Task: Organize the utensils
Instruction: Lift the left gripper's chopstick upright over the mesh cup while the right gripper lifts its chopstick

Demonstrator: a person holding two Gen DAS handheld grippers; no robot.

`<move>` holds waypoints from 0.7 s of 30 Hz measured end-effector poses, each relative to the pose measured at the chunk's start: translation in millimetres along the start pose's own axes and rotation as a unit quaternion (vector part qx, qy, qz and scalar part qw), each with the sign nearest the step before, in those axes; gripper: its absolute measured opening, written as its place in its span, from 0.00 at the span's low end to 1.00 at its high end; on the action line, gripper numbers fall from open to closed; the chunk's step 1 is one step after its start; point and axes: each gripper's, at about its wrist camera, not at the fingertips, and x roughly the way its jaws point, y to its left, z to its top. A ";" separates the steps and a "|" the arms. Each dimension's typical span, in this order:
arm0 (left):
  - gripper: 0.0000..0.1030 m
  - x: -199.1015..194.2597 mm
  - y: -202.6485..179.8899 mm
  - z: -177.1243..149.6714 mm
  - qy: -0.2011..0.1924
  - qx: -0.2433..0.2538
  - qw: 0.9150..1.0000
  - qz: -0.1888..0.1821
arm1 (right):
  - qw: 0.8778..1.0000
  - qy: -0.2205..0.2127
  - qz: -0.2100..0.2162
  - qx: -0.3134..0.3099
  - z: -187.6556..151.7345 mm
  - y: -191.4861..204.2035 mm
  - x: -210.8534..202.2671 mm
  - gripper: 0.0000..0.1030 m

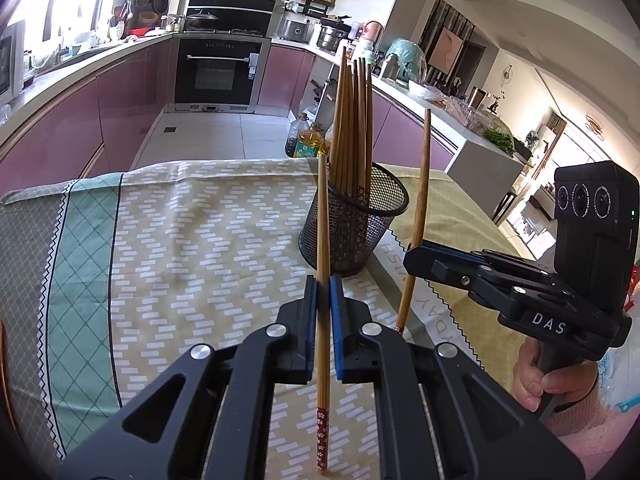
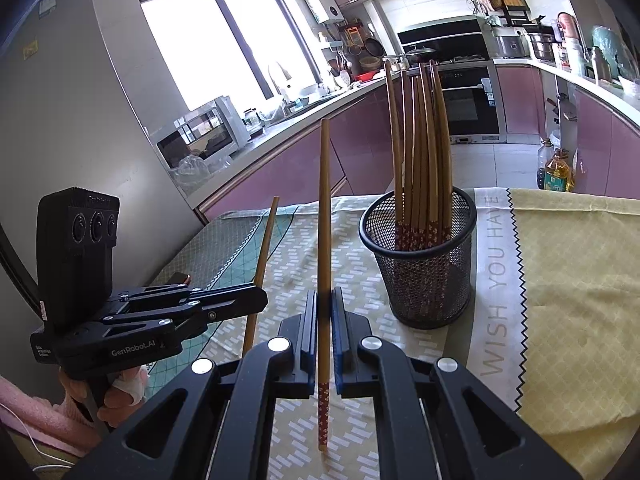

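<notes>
Closest in, the left gripper (image 1: 323, 292) was clamped on a single chopstick (image 1: 323, 240), its blue pads pressed against the wooden shaft about midway, with the red patterned end hanging below the jaws and the plain end pointing up. The stick stood nearly upright, its long axis close to vertical. Just beyond it and a little to the right stood the black mesh holder (image 1: 356, 220), already carrying a bundle of matching chopsticks (image 1: 354, 120) that stood patterned ends down and leaned together inside it. On the far side of the holder from the left tool, the right gripper (image 1: 416, 254) was likewise closed on its own chopstick (image 1: 420, 208), tilted slightly, patterned tip low near the cloth. From the right wrist view that second stick (image 2: 324, 240) rose straight between the pads, and the holder (image 2: 420, 280) sat ahead and to the right of it. Both tools looked near the holder's rim; I judged each stick would have to be lifted above the rim before it could drop in. The holder stood on the patterned tablecloth (image 1: 180, 240) covering the table.
</notes>
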 end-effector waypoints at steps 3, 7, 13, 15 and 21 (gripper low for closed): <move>0.07 0.5 -0.1 1.6 -0.003 0.001 1.000 -0.002 | 1.000 -0.005 0.000 0.001 2.1 0.4 -2.3 0.05; 0.07 -1.3 -0.8 4.1 -0.009 0.003 1.000 -0.004 | 1.000 -0.011 -0.001 0.001 4.7 1.2 -4.8 0.05; 0.07 -3.7 -2.8 6.9 -0.013 0.002 1.000 -0.005 | 1.000 -0.017 -0.004 0.000 8.1 -0.9 -9.0 0.06; 0.07 -4.4 -3.8 7.6 -0.015 0.002 1.000 -0.005 | 1.000 -0.020 -0.005 -0.001 9.4 -0.8 -10.4 0.05; 0.07 -5.0 -4.9 10.7 -0.018 0.005 1.000 -0.005 | 1.000 -0.027 -0.007 -0.004 12.6 1.2 -14.6 0.05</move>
